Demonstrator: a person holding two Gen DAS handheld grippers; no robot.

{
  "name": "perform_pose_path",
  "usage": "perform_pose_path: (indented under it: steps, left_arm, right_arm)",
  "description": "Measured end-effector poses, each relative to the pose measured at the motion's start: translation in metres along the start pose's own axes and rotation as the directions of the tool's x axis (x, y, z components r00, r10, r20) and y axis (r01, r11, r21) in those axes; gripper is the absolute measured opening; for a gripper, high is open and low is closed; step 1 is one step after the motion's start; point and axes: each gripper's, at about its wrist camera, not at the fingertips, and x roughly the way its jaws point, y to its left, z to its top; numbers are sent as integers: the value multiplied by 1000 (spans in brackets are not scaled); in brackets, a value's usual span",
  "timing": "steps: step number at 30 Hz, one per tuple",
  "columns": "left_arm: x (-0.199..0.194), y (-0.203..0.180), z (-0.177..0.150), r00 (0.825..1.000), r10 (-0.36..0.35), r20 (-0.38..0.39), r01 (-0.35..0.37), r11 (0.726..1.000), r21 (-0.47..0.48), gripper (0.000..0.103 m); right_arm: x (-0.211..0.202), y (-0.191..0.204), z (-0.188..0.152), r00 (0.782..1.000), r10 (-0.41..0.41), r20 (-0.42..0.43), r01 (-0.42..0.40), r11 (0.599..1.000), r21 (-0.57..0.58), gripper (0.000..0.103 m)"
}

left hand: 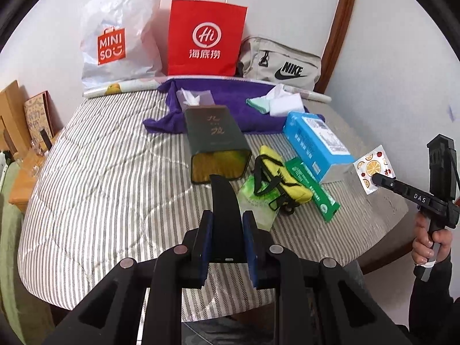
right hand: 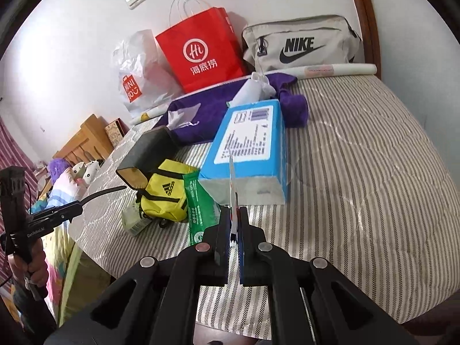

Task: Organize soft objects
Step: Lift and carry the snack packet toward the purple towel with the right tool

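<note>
My left gripper (left hand: 225, 224) is shut on a flat black curved piece (left hand: 224, 198) that sticks up between its pads, over the striped bed. My right gripper (right hand: 235, 224) is shut on a thin white packet with orange-slice prints (left hand: 372, 169), seen edge-on in the right wrist view (right hand: 233, 189), held above the bed's right side. On the bed lie a yellow adidas pouch (left hand: 283, 184), a green pack (left hand: 313, 191), a blue tissue pack (left hand: 313, 143), a dark green box (left hand: 214, 141), a light green wipes packet (left hand: 254, 201) and a purple towel (left hand: 230, 106).
A white Miniso bag (left hand: 118, 40), a red paper bag (left hand: 205, 37) and a grey Nike bag (left hand: 283, 63) stand against the wall. A rolled poster (left hand: 129, 87) lies behind the towel. White and mint tissues (left hand: 276, 102) sit on the towel. Wooden furniture (left hand: 20, 120) stands left.
</note>
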Motion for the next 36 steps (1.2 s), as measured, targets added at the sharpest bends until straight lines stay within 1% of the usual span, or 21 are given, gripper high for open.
perform_pose_path:
  steps: [9,17,21,27,36]
  left_arm:
    - [-12,-7,19,999,-10,45,9,1000,26,20]
    - [-10,-12,36,996,-39,75,38,999,22,20]
    - [-6,-15,48,995,-41,87,38,999,38,20]
    - [8,-13,67,995,-28,95,23,999,49,20]
    - [37,-4,102,995,-46,88,43,998,39,20]
  right_arm:
    - [-14,11,16,999,9,42,-8,999,-36,5]
    - [-11,24,35,998,7,59,-2,996,-87,5]
    - [-5,29,47,998,9,65,-2,994,-112,5]
    - [9,34,63,997,18,73,-9,993,-117,5]
    - [41,37,100,998,7,62,2,990,-142,5]
